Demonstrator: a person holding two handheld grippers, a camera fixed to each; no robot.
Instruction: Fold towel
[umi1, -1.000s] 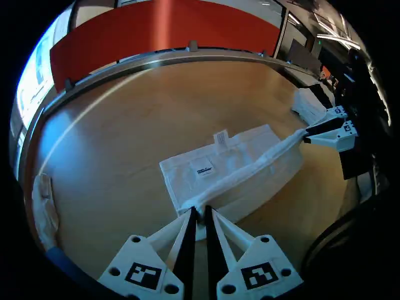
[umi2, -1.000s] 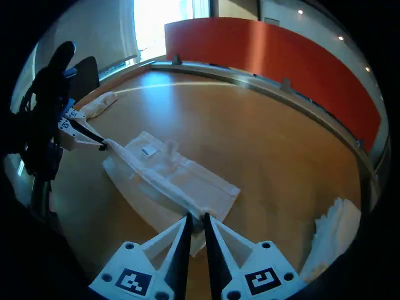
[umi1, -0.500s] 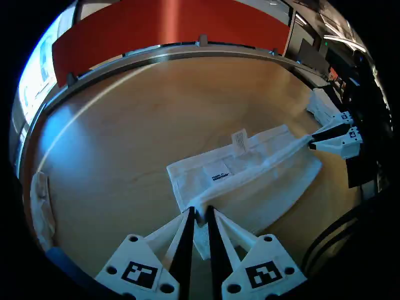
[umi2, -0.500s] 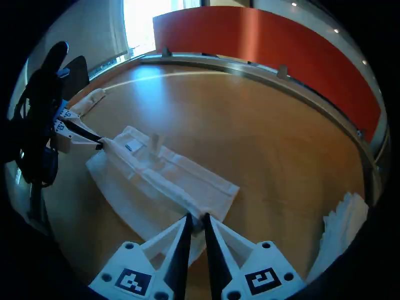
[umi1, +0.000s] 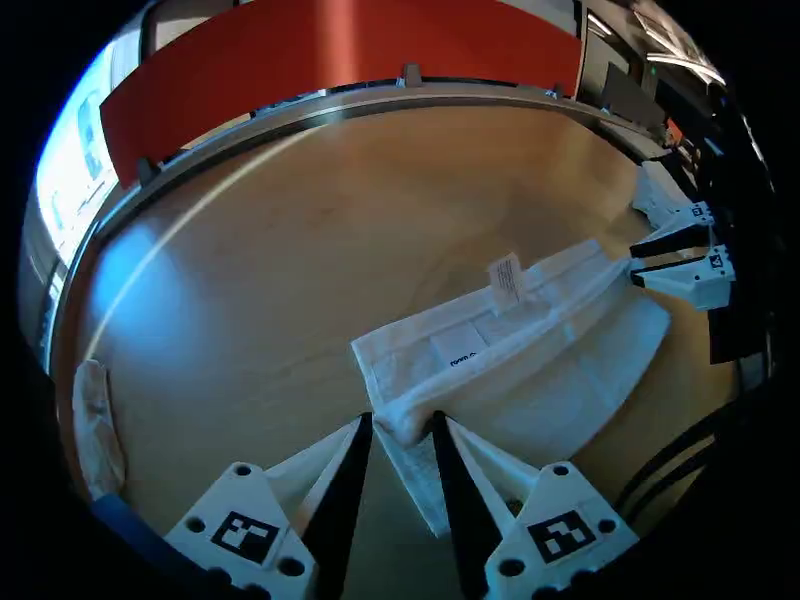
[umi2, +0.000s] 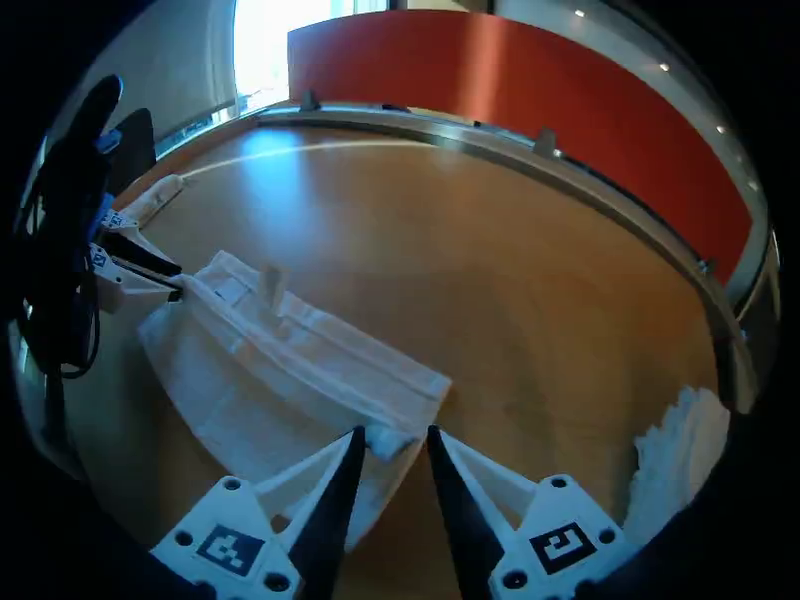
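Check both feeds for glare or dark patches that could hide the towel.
Left gripper view: bluish sheen on the wooden table at left; the towel is evenly lit and sharp; the right edge falls into shadow. Right gripper view: the window is blown out, and the person at left is a dark silhouette.

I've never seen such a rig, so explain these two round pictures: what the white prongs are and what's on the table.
A person holds a two-finger gripper in each hand; a fisheye camera rides on each. One picture looks along the left gripper, the other along the right gripper. On the wooden table lies a white towel, partly folded. Each gripper is open around one end of its bunched edge, so nothing is clamped. Another white cloth lies near the table's edge.
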